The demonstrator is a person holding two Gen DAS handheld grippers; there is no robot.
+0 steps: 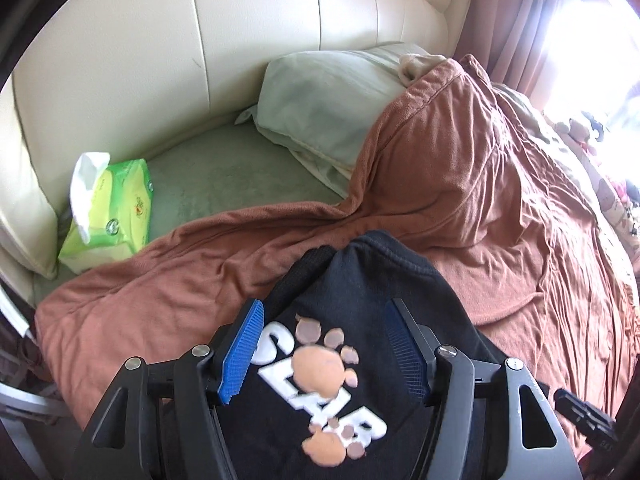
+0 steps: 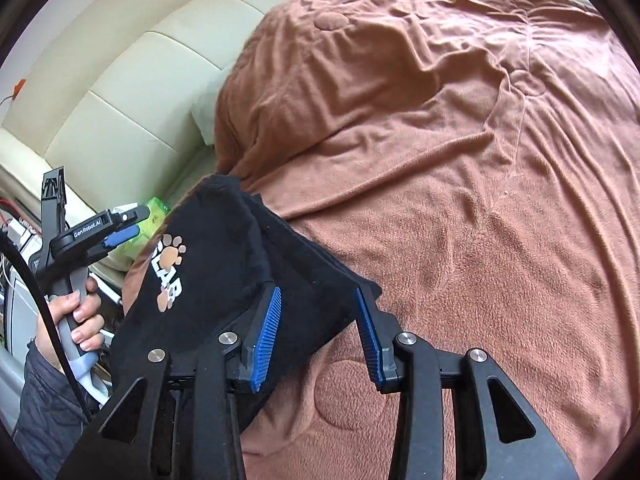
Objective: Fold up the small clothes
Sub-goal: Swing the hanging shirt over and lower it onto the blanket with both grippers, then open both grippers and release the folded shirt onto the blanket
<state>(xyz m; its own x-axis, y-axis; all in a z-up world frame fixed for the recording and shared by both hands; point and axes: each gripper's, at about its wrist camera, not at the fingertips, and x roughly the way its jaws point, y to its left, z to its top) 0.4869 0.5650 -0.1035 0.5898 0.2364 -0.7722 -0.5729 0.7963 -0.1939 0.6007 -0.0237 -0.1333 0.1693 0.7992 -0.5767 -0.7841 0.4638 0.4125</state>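
Both the left gripper (image 1: 324, 320) and right gripper (image 2: 318, 312) stand spread over the black paw-print garment (image 2: 224, 264); unpinched, its fold could slump open on the soft brown blanket (image 2: 460, 200) below.

White block letters "SLAB" between orange paw prints on the black garment (image 1: 320, 364), "GenRoboLAI" — small white lettering — on the left gripper (image 2: 122, 229), print on the green tissue pack (image 1: 120, 208) too small to read

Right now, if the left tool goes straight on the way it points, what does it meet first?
Most likely the black garment, which lies between the open fingers of the left tool. The brown blanket lies beyond; depth is unclear.
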